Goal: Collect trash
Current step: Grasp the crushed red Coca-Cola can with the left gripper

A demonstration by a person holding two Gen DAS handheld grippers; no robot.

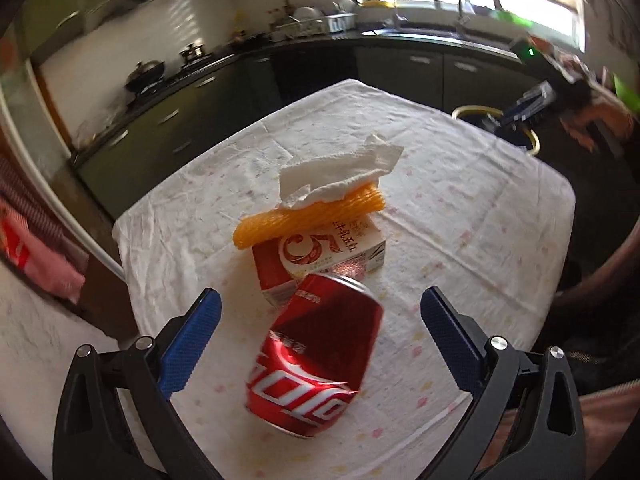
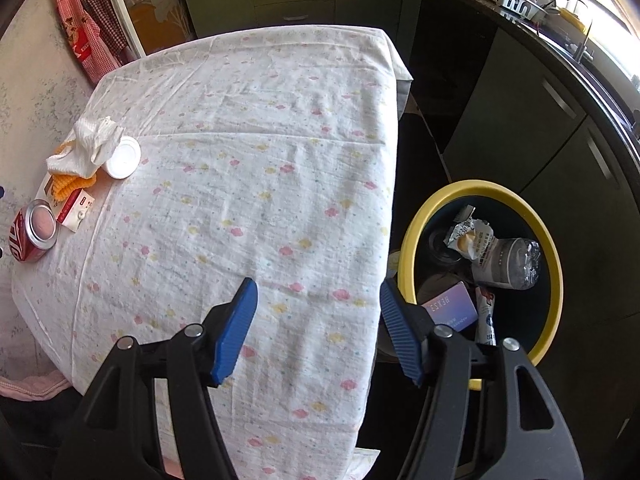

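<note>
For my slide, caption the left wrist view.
Open left gripper straddles a dented red soda can lying on the floral tablecloth.

The right gripper [image 2: 316, 300] gapes over the tablecloth [image 2: 248, 184]; the yellow-rimmed bin [image 2: 554, 276] (part-filled) sits at three o'clock.

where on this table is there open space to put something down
Most of the tablecloth is bare, from the white lid across to the edge by the yellow-rimmed trash bin. The one crowded corner holds the red can, carton, orange foam net and tissue.
</note>
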